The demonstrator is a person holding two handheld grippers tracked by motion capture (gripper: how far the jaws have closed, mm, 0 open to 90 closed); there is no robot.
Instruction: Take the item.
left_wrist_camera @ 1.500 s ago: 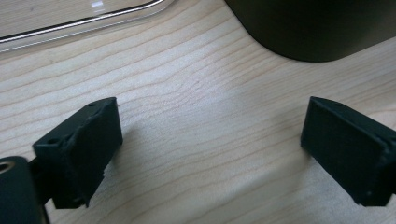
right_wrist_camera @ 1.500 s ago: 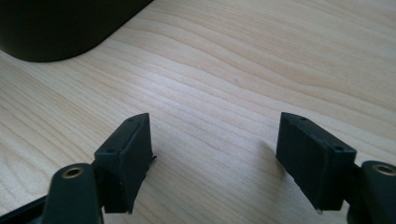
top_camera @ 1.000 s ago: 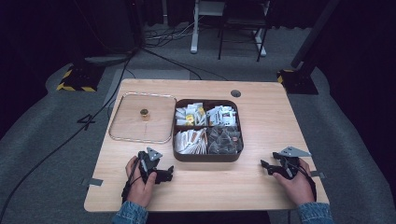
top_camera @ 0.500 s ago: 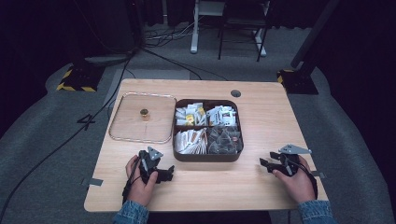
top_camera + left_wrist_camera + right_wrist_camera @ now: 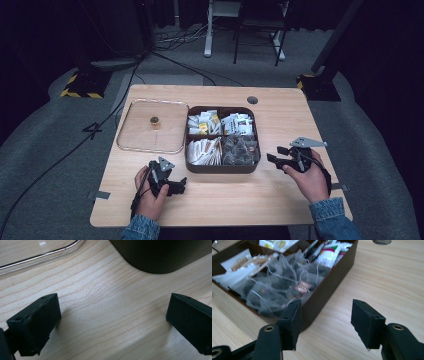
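A dark box (image 5: pixel 220 168) of tea bags (image 5: pixel 274 287) sits mid-table, a clear lid (image 5: pixel 153 127) just left of it. The left gripper (image 5: pixel 175 187) rests near-left and the right gripper (image 5: pixel 274 157) near-right, both jaws spread wide and empty.

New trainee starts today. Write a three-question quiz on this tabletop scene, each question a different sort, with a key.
1. True or false: the left gripper is shut on a tea bag.
2. What lies on the table left of the dark box?
A. a clear lid with a knob
B. a mug
C. a spoon
3. Fill in: the right gripper points toward the box compartment holding ____ tea bags.

Key: 1 false, it is open over bare wood; 2 A; 3 mesh pyramid.
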